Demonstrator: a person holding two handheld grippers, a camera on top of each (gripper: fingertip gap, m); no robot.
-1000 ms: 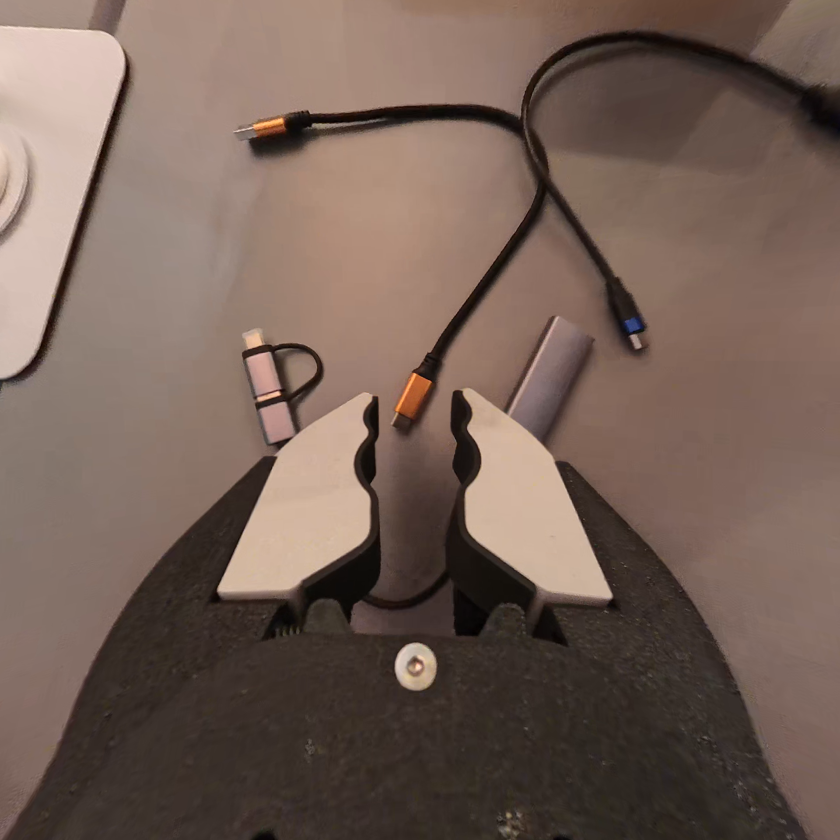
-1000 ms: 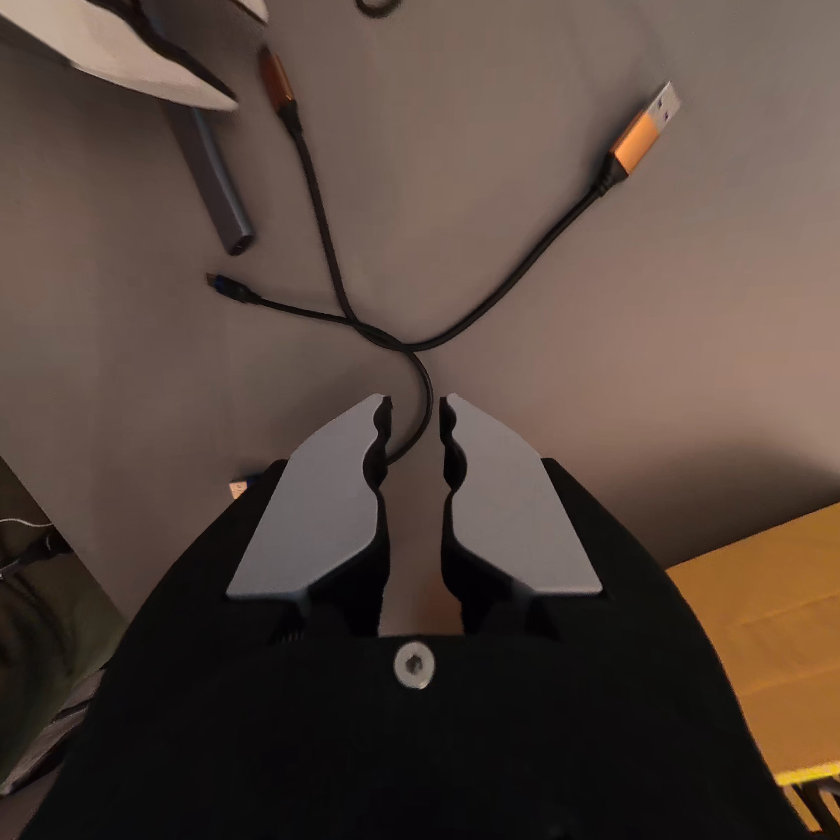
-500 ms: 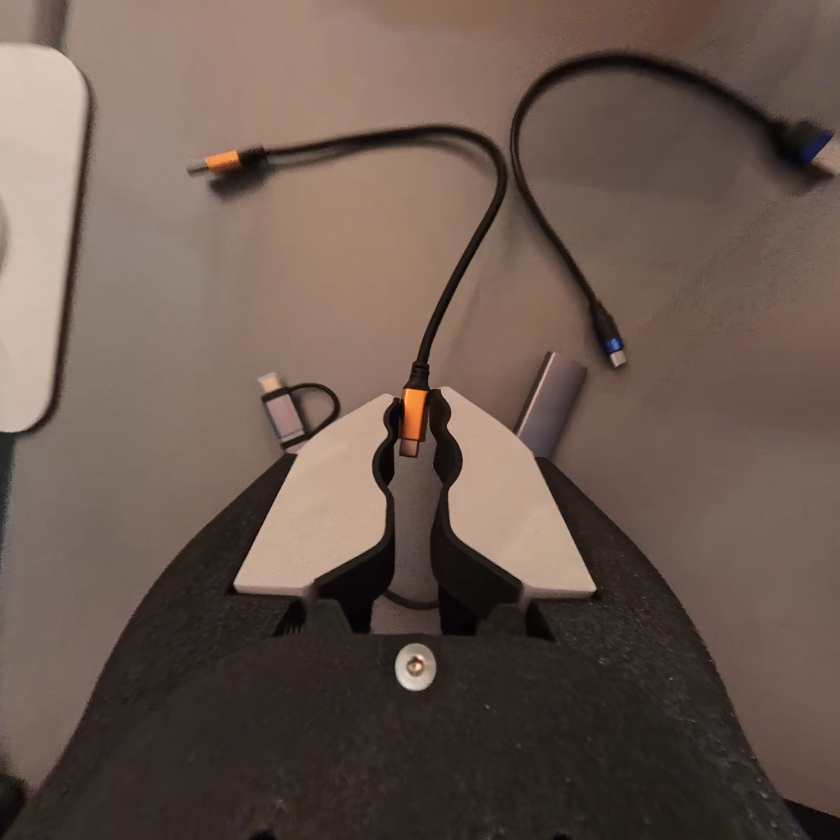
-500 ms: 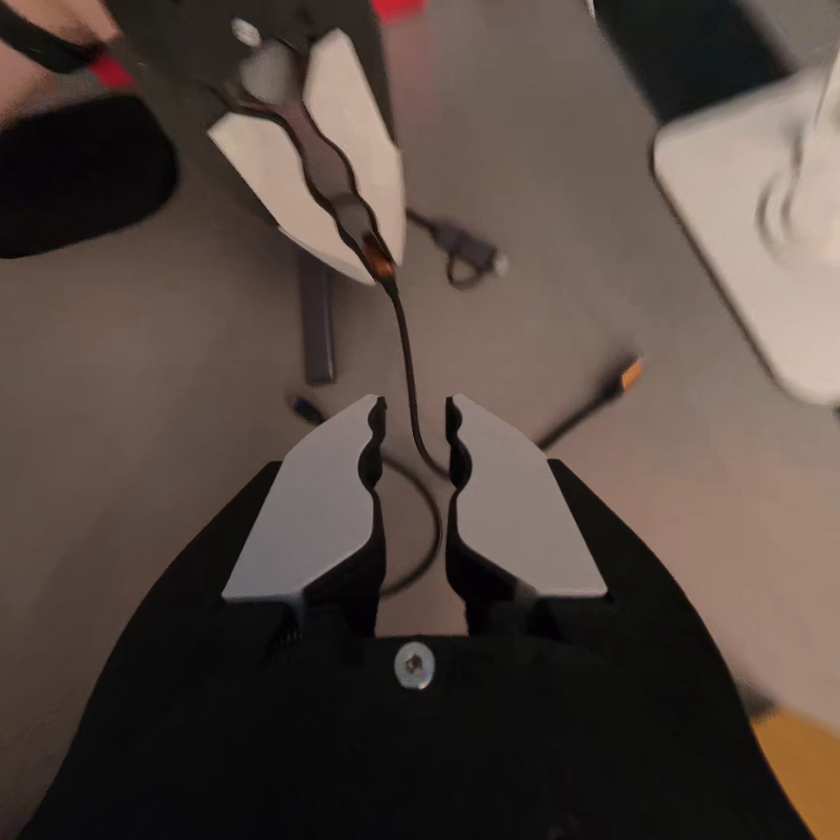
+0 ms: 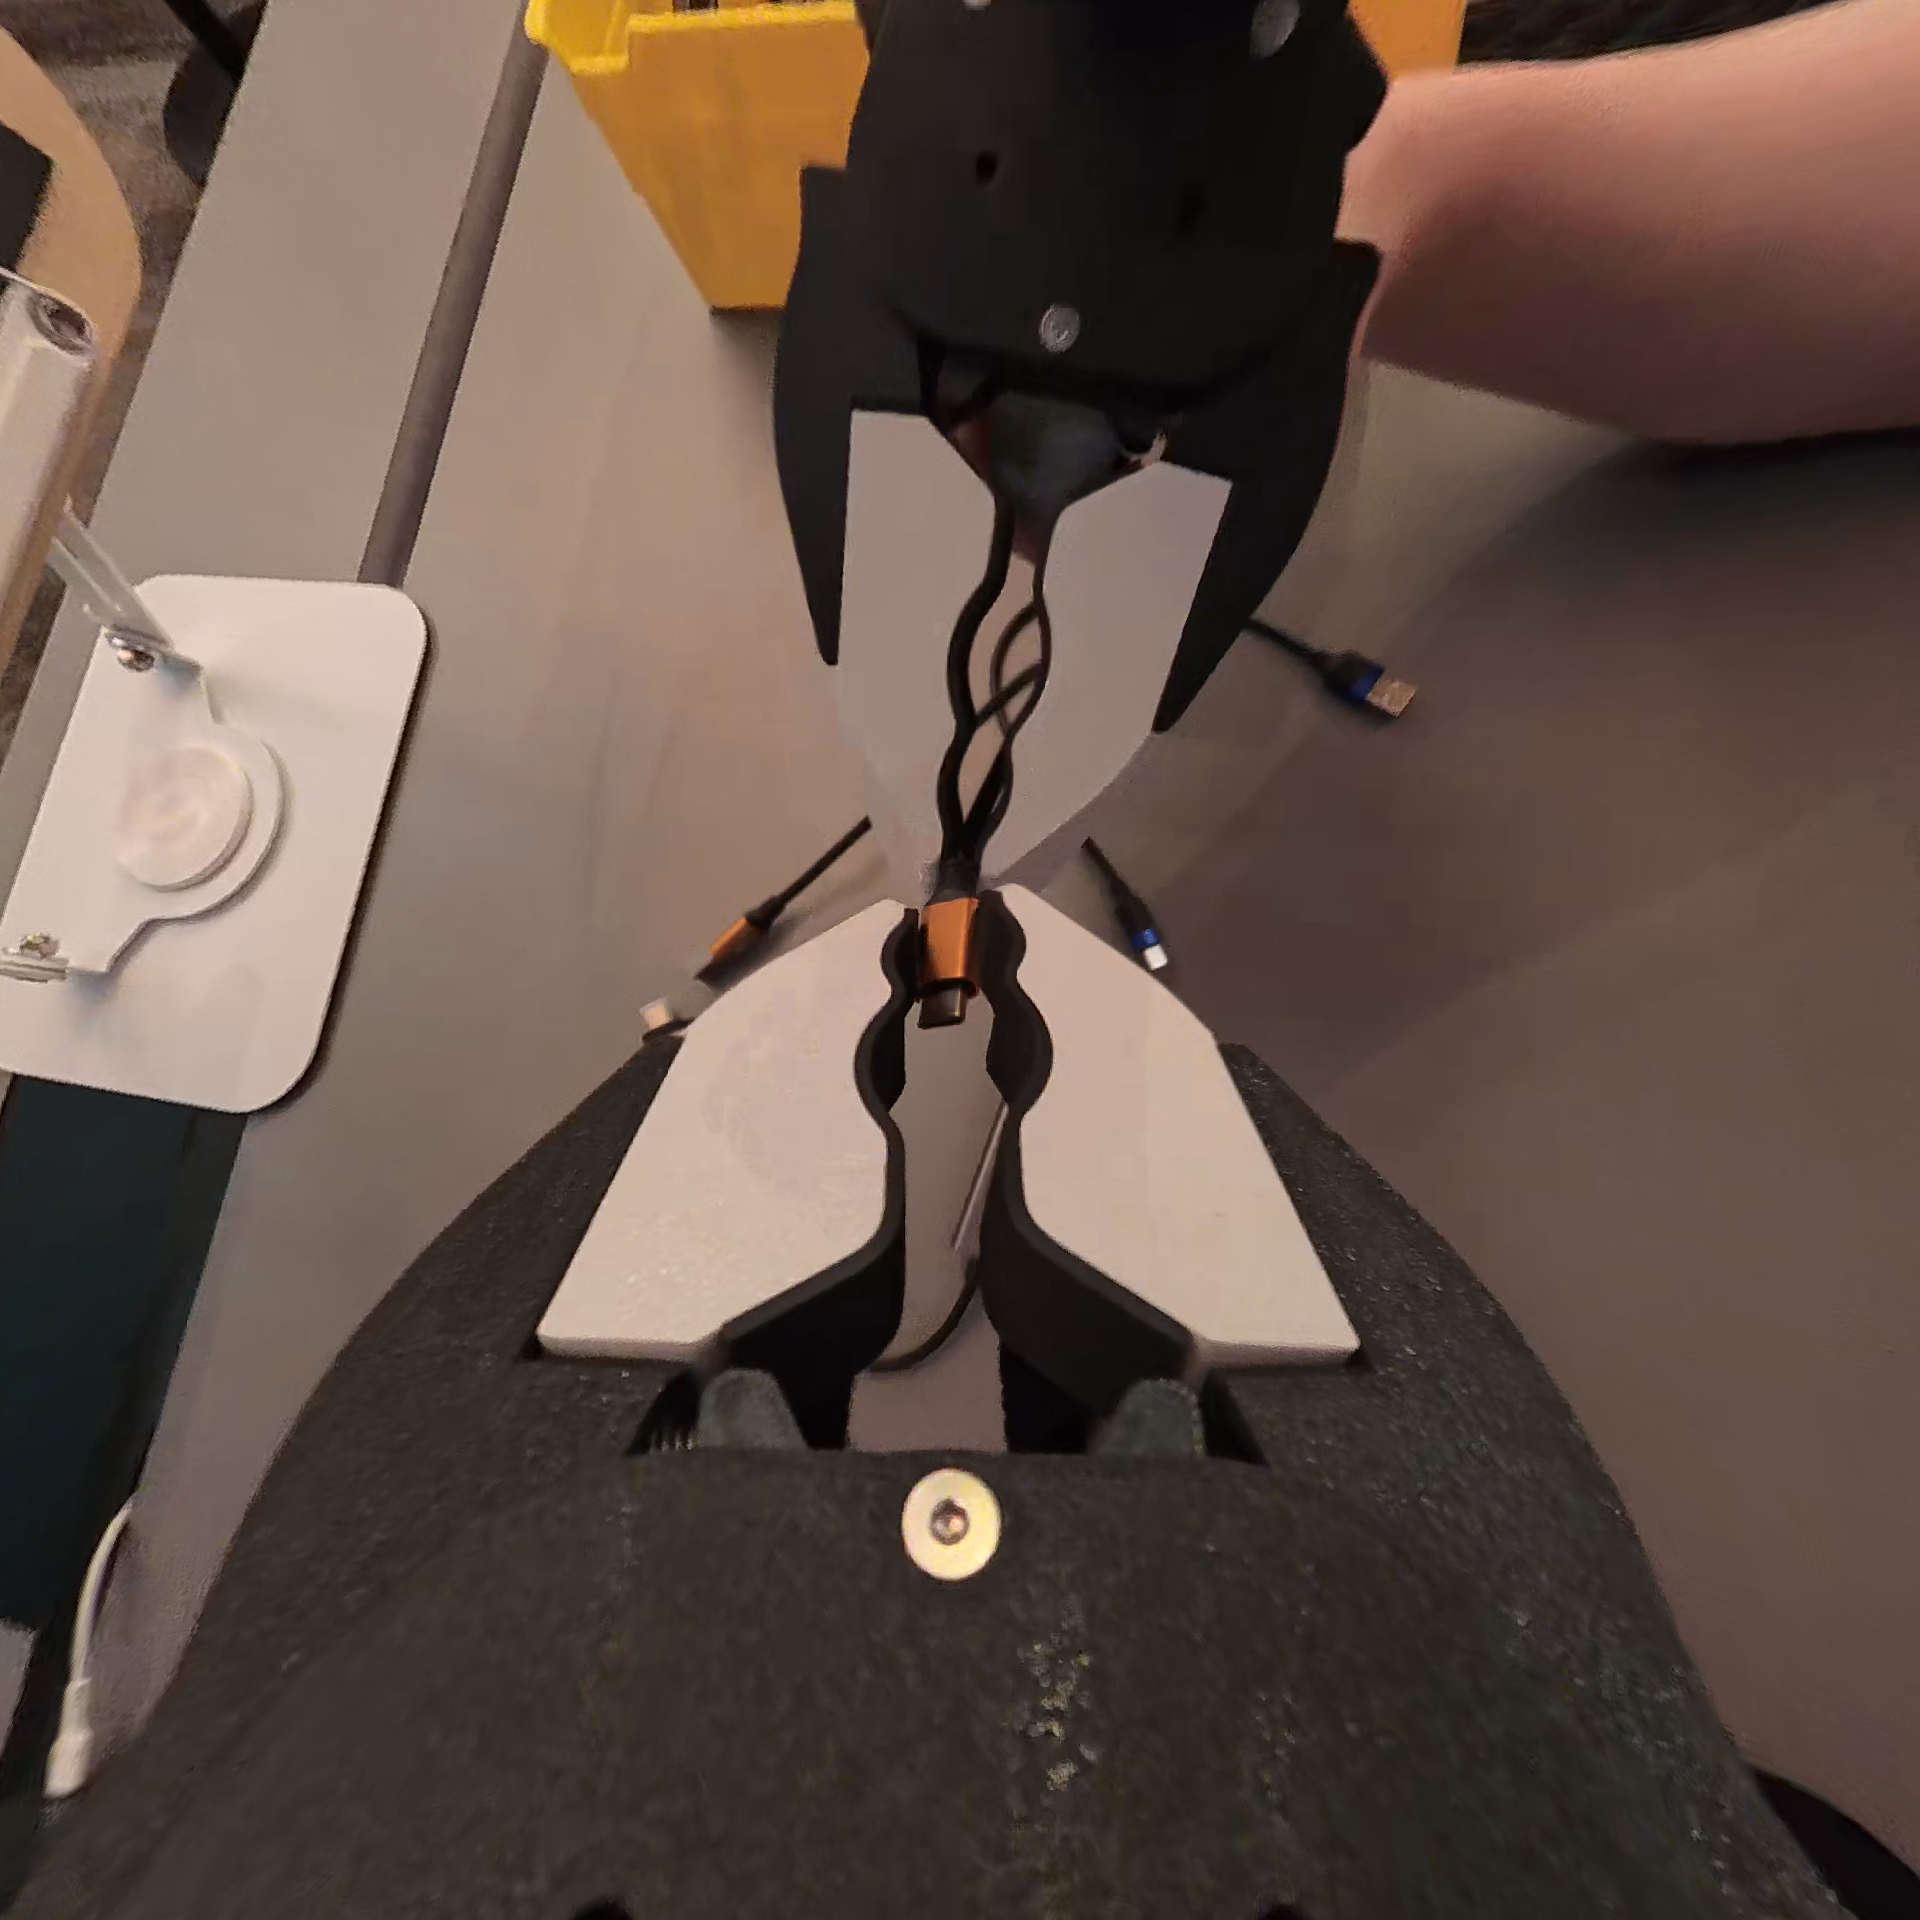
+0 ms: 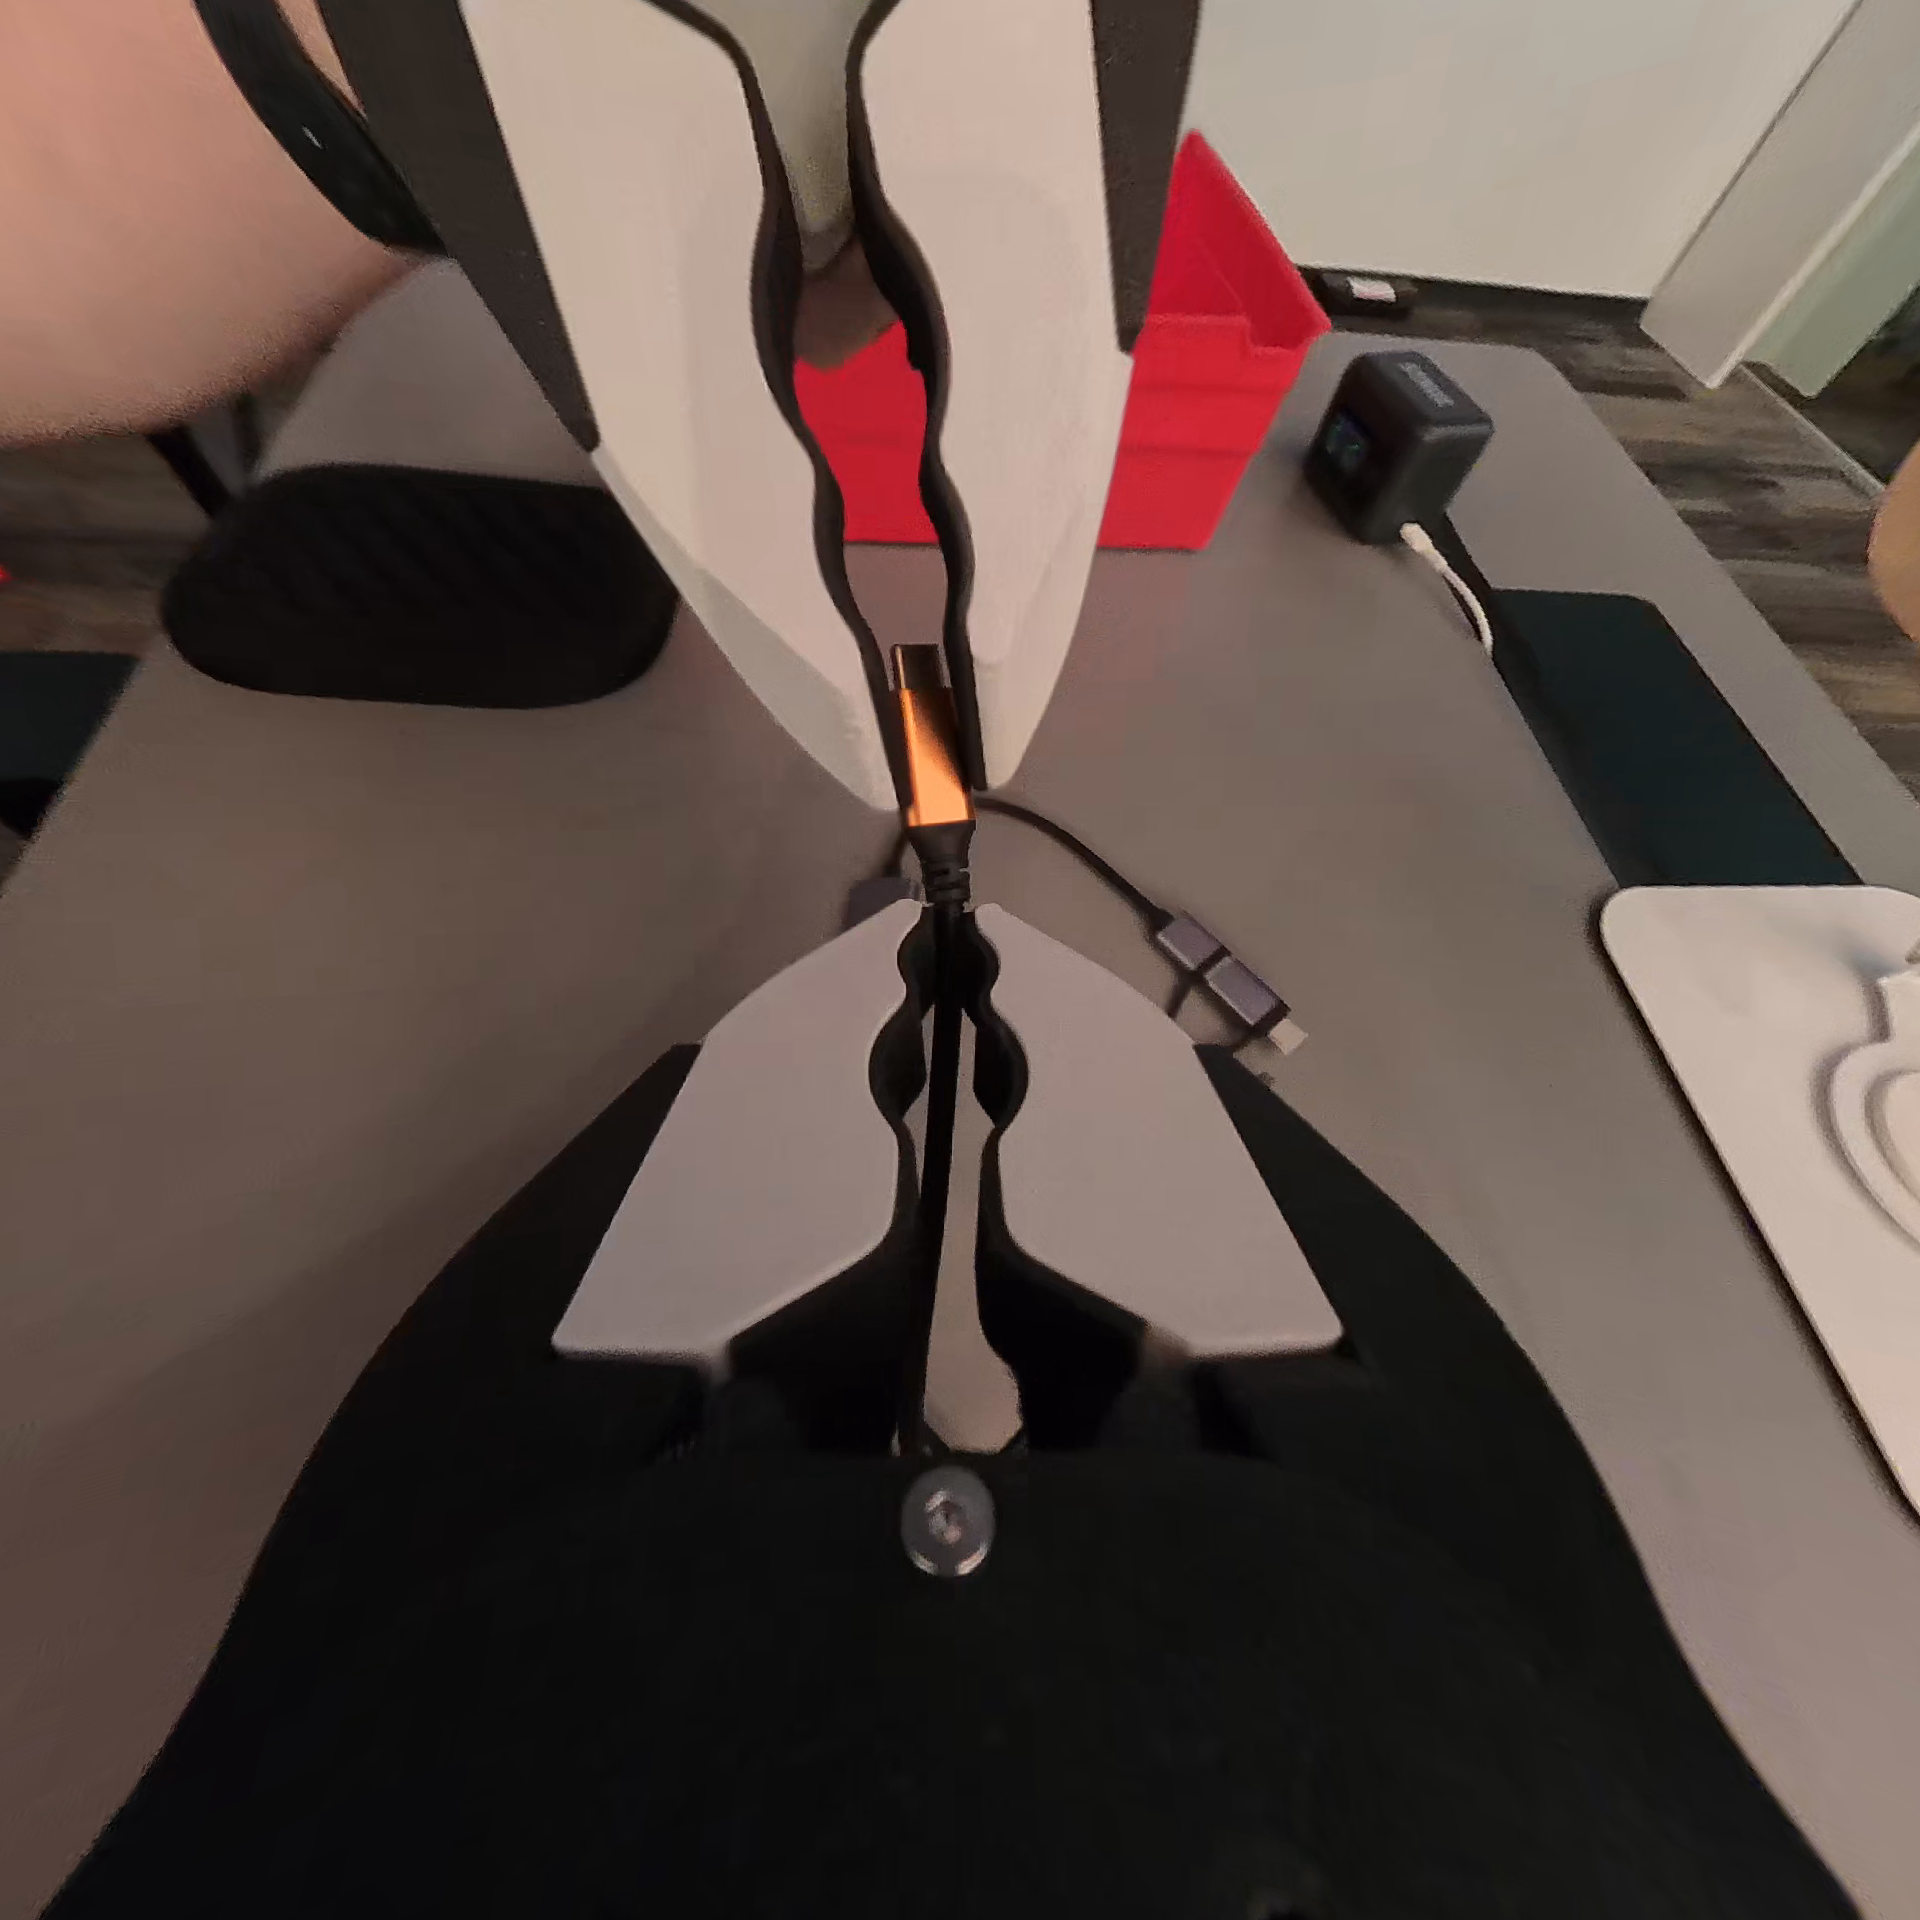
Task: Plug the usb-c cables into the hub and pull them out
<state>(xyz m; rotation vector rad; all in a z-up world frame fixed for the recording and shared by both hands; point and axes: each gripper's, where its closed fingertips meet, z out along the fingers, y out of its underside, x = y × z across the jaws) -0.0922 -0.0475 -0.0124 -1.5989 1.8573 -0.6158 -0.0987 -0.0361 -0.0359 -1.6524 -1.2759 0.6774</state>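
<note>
Centrally, an orange metal usb-c plug (image 5: 948,958) on a black braided cable (image 6: 940,1143) hangs above the grey table (image 5: 1507,1039), pinched by the left gripper (image 5: 951,920); the right gripper (image 6: 940,914), nearly closed, clamps the cable just behind, probably steadying it for regrasping. Two cables are visible, the other blue-tipped (image 5: 1143,940)

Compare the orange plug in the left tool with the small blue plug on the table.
The orange plug has an orange collar; the blue plug a blue one. The orange plug is clamped in the left tool, off the table; the blue plug lies free on it. Both end black cables.
</note>
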